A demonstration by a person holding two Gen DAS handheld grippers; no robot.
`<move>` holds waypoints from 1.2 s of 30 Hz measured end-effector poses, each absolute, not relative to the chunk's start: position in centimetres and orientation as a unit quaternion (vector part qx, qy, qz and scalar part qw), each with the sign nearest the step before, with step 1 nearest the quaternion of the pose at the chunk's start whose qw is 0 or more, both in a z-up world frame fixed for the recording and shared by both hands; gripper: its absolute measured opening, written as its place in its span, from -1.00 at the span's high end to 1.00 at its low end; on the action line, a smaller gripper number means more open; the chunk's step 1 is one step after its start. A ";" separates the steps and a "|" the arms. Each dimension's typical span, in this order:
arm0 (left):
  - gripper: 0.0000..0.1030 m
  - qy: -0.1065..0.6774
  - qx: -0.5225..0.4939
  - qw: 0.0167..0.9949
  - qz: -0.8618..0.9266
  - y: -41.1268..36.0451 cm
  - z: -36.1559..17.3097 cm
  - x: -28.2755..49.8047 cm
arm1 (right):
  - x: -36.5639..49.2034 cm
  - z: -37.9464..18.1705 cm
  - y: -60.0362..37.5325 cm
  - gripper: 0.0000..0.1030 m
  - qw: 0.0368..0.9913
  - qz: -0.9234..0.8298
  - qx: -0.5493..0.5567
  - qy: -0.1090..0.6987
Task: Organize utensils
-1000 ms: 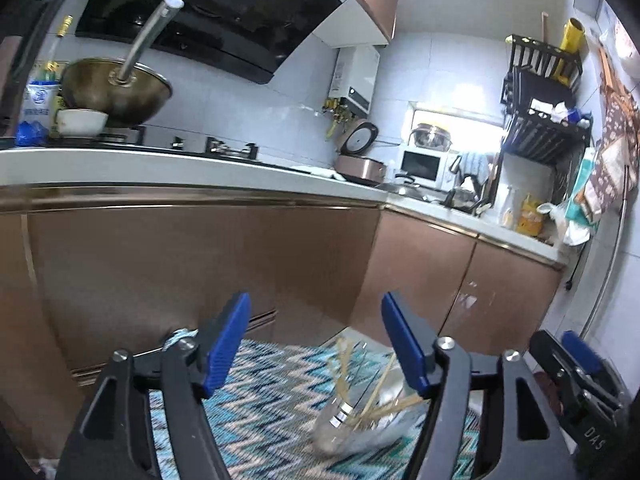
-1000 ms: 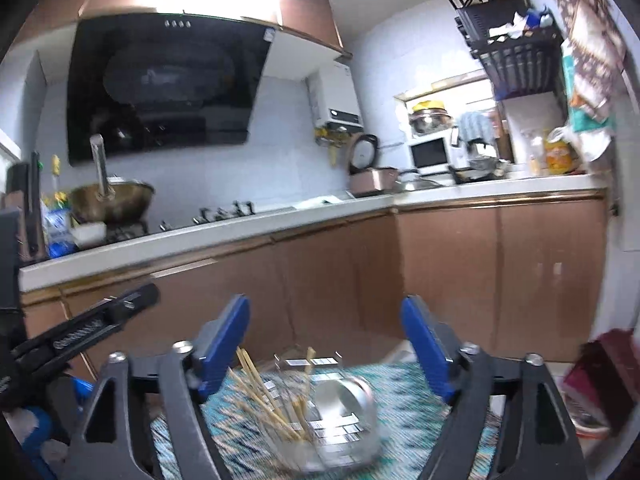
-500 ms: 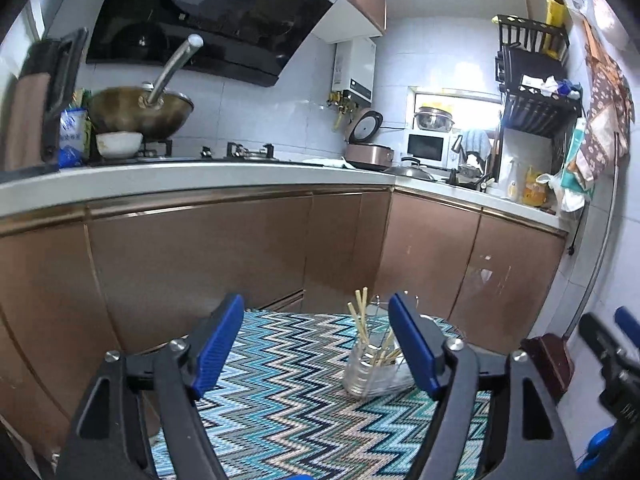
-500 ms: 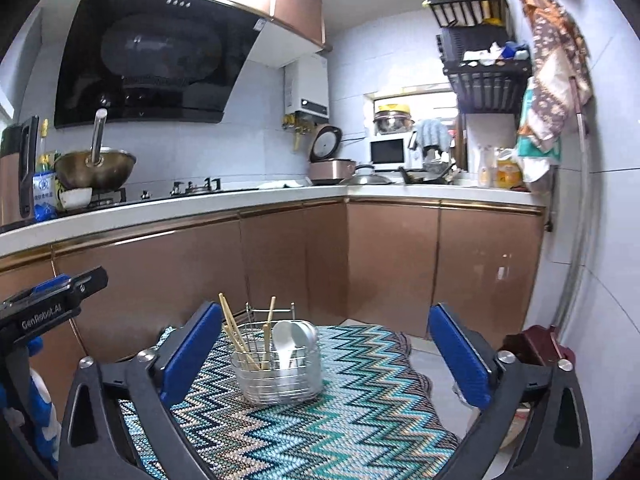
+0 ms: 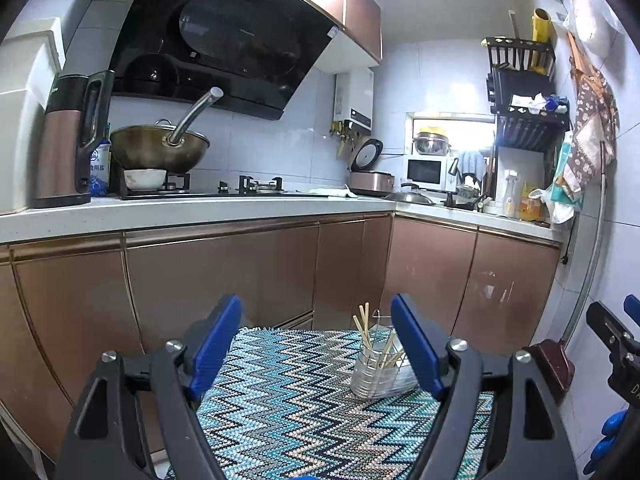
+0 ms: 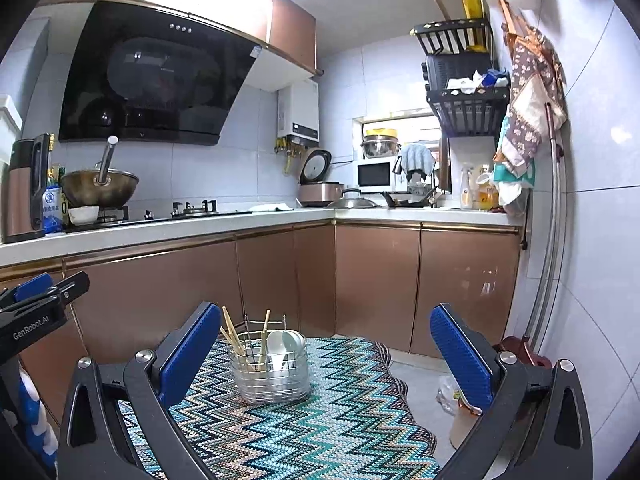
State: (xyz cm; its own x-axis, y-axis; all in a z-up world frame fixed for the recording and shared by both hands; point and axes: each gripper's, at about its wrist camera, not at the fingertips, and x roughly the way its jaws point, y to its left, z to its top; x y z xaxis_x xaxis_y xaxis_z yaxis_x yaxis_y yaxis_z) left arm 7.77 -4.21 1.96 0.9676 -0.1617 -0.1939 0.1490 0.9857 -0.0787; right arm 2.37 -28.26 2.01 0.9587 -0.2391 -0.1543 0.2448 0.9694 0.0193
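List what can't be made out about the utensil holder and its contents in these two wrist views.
- Left wrist view: the utensil holder has its right side hidden by the left gripper finger; spoons unseen.
- Right wrist view: chopsticks and white spoons overlap, so the count is unclear; their lower ends are blurred behind the holder's wall.

Left gripper (image 5: 316, 344): we see its blue pads wide apart, the jaws having just been opening, nothing between them.
Utensil holder (image 5: 378, 378): we note a wire and metal caddy upright on the zigzag cloth (image 5: 304, 408), partly behind the right-hand pad.
Chopsticks (image 5: 366, 328): we count several, leaning in the holder.
Right gripper (image 5: 618, 344): we glimpse only its black edge at the frame's right.
Counter (image 5: 192, 210): we log a wok (image 5: 160, 148), a kettle (image 5: 68, 144), a microwave (image 5: 426, 172).
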 end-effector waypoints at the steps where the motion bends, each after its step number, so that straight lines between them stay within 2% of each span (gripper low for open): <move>1: -0.48 0.101 -0.033 0.991 -0.079 -4.0 2.1 7.5 | 2.0 2.2 -28.1 -0.99 0.990 -0.122 0.017 0.074; 36: -0.50 0.102 -0.025 0.992 -0.065 -2.3 2.6 4.6 | -0.4 2.9 -27.6 -0.99 0.991 -0.114 0.004 0.069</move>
